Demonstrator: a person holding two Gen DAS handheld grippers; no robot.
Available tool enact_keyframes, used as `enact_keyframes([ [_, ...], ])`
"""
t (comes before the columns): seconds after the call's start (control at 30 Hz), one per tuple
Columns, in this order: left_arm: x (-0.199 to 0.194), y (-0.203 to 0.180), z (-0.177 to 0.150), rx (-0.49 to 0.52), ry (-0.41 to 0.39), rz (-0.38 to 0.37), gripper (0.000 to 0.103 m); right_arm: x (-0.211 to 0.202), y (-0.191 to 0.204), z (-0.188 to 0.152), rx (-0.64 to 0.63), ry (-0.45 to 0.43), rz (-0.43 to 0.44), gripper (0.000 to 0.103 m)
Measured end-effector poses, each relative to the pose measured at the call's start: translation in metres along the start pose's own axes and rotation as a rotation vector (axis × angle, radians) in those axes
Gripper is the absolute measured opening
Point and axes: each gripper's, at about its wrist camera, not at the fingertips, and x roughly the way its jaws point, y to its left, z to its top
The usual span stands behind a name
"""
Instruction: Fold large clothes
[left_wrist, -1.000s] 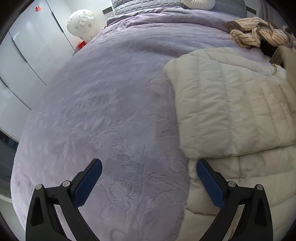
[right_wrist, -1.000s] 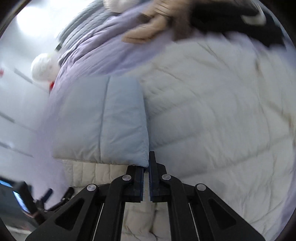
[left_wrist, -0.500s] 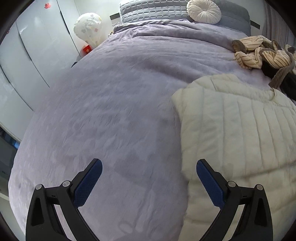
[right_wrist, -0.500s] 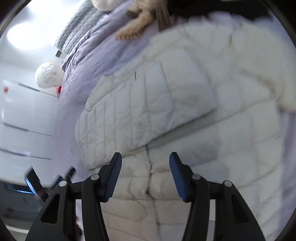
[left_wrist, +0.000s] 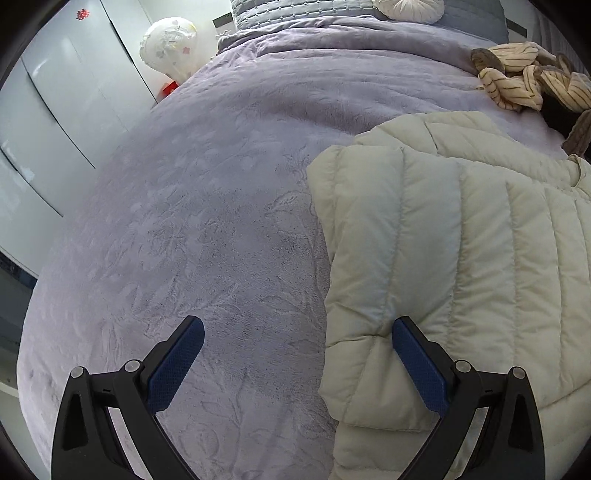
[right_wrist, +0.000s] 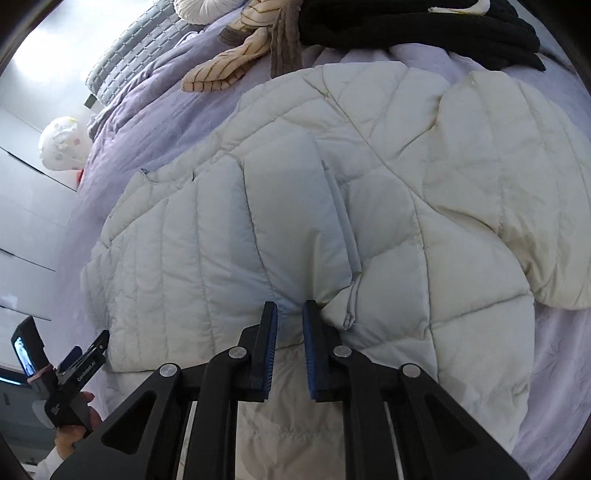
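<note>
While the cream quilted down jacket (right_wrist: 332, 206) lies spread across the lilac bedspread (left_wrist: 207, 229), we have one side panel folded over onto its body, and the folded edge runs down beside our left gripper (left_wrist: 299, 363). That gripper hangs spread wide and empty; its left pad sits over bare bedspread, while its right pad lies against the jacket's folded edge. Over on the other side, our right gripper (right_wrist: 290, 334) has just been closing, and its blue pads now stand nearly together at the lower edge of the folded panel, next to the zipper line. A fold of fabric bulges right at the tips, but we cannot tell whether it is truly pinched. In the right wrist view we catch the left gripper low at the left edge, held in a hand (right_wrist: 72, 430). Beyond the jacket, a striped beige garment (left_wrist: 517, 79) and a black garment (right_wrist: 417, 31) lie bunched near the head of the bed. A round cream cushion (left_wrist: 406, 9) rests against the grey quilted headboard (left_wrist: 295, 9).
</note>
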Motion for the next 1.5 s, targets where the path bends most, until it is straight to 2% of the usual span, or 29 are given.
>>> enact_keyframes([
  [0.13,-0.005,0.003,0.003,0.009,0.002,0.011,0.102,-0.013,-0.006,0.004,0.024,-0.02,0.015,0.014],
  [0.2,-0.012,0.006,0.003,0.001,0.002,-0.003,0.102,-0.024,-0.015,0.005,0.054,-0.026,0.013,0.018],
  [0.33,-0.033,0.009,0.001,0.015,-0.012,-0.032,0.102,-0.046,-0.038,0.004,0.107,-0.027,0.026,0.018],
  [0.57,-0.075,-0.015,-0.018,0.058,-0.002,-0.131,0.102,-0.085,-0.076,-0.014,0.209,-0.021,0.082,0.019],
  [0.67,-0.092,-0.032,-0.029,0.067,0.002,-0.146,0.102,-0.098,-0.093,-0.023,0.242,-0.019,0.09,0.032],
  [0.73,-0.099,-0.041,-0.036,0.076,0.002,-0.159,0.102,-0.107,-0.105,-0.029,0.261,-0.021,0.097,0.054],
  [0.87,-0.116,-0.068,-0.046,0.102,0.03,-0.218,0.102,-0.124,-0.131,-0.04,0.293,-0.03,0.098,0.056],
  [0.93,-0.124,-0.082,-0.05,0.13,0.034,-0.237,0.102,-0.131,-0.145,-0.044,0.321,-0.031,0.108,0.069],
  [1.03,-0.138,-0.105,-0.055,0.168,0.033,-0.253,0.102,-0.14,-0.167,-0.05,0.354,-0.036,0.108,0.074],
  [1.1,-0.146,-0.119,-0.056,0.181,0.039,-0.272,0.102,-0.144,-0.179,-0.053,0.365,-0.035,0.103,0.084],
  [1.27,-0.164,-0.155,-0.059,0.215,0.05,-0.321,0.102,-0.154,-0.213,-0.06,0.425,-0.053,0.111,0.085],
  [1.33,-0.169,-0.17,-0.059,0.239,0.047,-0.332,0.102,-0.155,-0.226,-0.063,0.46,-0.061,0.1,0.102],
  [1.5,-0.181,-0.201,-0.059,0.285,0.036,-0.361,0.102,-0.158,-0.252,-0.067,0.503,-0.096,0.092,0.103],
])
